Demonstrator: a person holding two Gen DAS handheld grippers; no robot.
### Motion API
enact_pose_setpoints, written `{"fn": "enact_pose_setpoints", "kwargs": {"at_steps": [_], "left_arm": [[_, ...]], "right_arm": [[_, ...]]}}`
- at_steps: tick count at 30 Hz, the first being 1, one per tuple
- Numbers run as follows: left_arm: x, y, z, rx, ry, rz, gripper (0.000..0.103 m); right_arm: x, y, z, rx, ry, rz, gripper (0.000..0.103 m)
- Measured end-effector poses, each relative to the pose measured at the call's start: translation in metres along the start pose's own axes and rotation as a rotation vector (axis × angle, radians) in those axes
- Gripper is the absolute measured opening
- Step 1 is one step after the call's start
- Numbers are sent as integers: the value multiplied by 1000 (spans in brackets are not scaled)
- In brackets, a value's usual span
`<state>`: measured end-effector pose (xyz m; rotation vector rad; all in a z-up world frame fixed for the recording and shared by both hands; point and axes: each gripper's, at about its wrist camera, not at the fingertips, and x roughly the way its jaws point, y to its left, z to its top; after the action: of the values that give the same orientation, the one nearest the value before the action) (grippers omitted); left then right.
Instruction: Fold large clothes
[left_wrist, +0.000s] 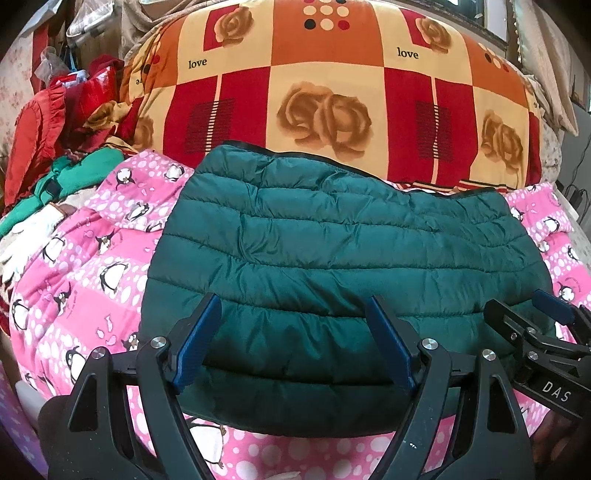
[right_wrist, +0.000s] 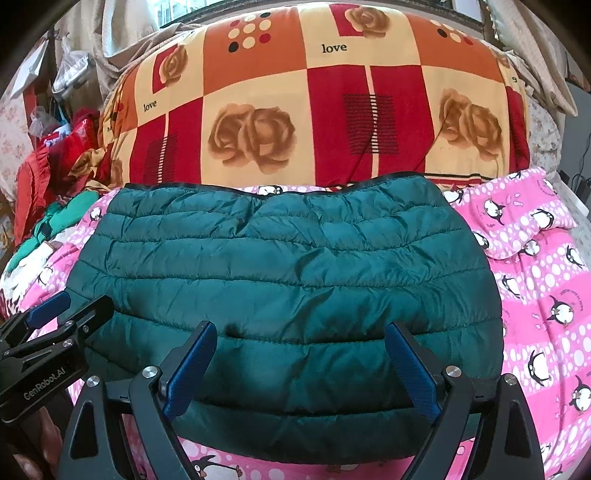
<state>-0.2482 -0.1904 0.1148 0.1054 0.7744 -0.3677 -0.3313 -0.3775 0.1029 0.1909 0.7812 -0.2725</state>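
A dark green quilted puffer jacket (left_wrist: 332, 251) lies folded into a flat rectangle on the pink penguin sheet (left_wrist: 85, 280). It also shows in the right wrist view (right_wrist: 288, 266). My left gripper (left_wrist: 295, 306) is open and empty, its blue pads over the jacket's near edge, left of centre. My right gripper (right_wrist: 301, 332) is open and empty over the near edge too. The right gripper shows at the lower right of the left wrist view (left_wrist: 554, 314). The left gripper shows at the lower left of the right wrist view (right_wrist: 66, 306).
A large folded quilt (left_wrist: 332, 92) with red and orange squares and roses lies behind the jacket. Red and green clothes (left_wrist: 66, 147) are piled at the far left. The pink sheet (right_wrist: 535, 277) extends to the right of the jacket.
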Motion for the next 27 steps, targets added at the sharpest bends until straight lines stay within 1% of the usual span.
{"fn": "enact_pose_setpoints", "kwargs": {"at_steps": [17,25,27], "left_arm": [[7,-6,0,19,19,7,81],[8,-8,-2,45,-17,11,81],[9,-8,-2,45,-12,8,81]], "right_arm": [[6,-3,-1,21,9,13,91],[11,-4,-3,27,19,14,91],[12,-5,-2,27,20,15,91]]}}
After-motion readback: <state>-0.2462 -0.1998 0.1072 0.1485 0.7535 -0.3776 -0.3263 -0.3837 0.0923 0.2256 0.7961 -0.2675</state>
